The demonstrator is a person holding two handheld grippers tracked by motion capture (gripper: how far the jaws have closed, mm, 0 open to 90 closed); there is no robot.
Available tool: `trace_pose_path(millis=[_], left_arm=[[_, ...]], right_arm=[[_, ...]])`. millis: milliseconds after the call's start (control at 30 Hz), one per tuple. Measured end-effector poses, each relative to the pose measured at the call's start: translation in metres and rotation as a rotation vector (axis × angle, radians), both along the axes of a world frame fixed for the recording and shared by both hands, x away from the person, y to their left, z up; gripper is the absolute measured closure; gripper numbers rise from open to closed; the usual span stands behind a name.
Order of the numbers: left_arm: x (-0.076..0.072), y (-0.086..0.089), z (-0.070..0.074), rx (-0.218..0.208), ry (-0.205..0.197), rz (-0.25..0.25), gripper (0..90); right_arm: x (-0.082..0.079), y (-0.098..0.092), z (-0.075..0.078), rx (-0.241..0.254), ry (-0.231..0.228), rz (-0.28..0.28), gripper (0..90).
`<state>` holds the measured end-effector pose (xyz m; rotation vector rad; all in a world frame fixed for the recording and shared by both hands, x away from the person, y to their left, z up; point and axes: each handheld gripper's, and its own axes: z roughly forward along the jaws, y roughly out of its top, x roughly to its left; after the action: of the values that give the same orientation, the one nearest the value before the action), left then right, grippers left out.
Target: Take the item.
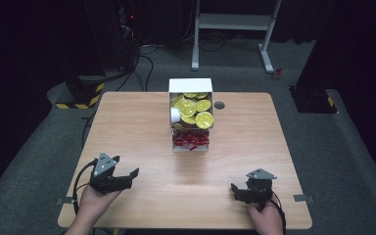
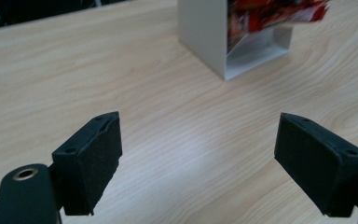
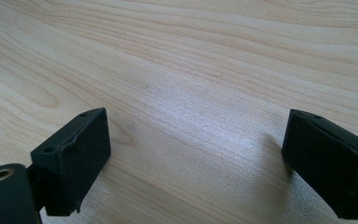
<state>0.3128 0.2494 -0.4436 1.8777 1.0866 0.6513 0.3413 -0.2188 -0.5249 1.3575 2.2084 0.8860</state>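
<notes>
Near the table's (image 1: 142, 122) front left corner I have the left claw (image 1: 127, 177) raised off the wood in my left hand (image 1: 94, 201), its jaws standing wide apart with nothing between them; in the left gripper view they frame bare wood grain, and the low end of the white box (image 2: 205, 39) sits ahead of them, well apart. Near the front right corner the right claw (image 1: 237, 192) sits low over the table in my right hand (image 1: 267, 219), jaws also spread wide and empty, and the right gripper view has plain tabletop between the two black pads (image 3: 74, 158). The white box (image 1: 191, 85) stands toward the middle of the table's far edge, running from that edge toward the centre. Its larger far section holds a heap of yellow-lidded cups (image 1: 196, 111), with one white cup (image 1: 175, 115) lying on its side against the left wall. The smaller near compartment holds red packets (image 1: 191, 141), some poking past its front lip. A small dark round fitting (image 1: 219, 105) is set in the tabletop just right of the box. Both claws are well apart from the box and from each other.
</notes>
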Motion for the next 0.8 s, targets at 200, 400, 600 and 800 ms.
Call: trace_pose_path(millis=[200,400,600,800], left_arm=[[0.003,-0.013,0.015,-0.031,-0.034,-0.012,17.0],[0.005,-0.024,0.029,-0.061,-0.042,-0.024,16.6],[0.012,-0.034,0.042,-0.088,-0.055,-0.048,16.3],[0.018,-0.044,0.057,-0.118,-0.065,-0.045,15.0]], right_arm=[[0.0,0.0,0.0,-0.001,-0.001,0.001,7.8],[0.0,0.0,0.0,-0.001,-0.001,0.005,7.8],[0.0,0.0,0.0,0.0,0.0,0.004,7.8],[0.0,0.0,0.0,-0.001,0.0,0.003,7.8]])
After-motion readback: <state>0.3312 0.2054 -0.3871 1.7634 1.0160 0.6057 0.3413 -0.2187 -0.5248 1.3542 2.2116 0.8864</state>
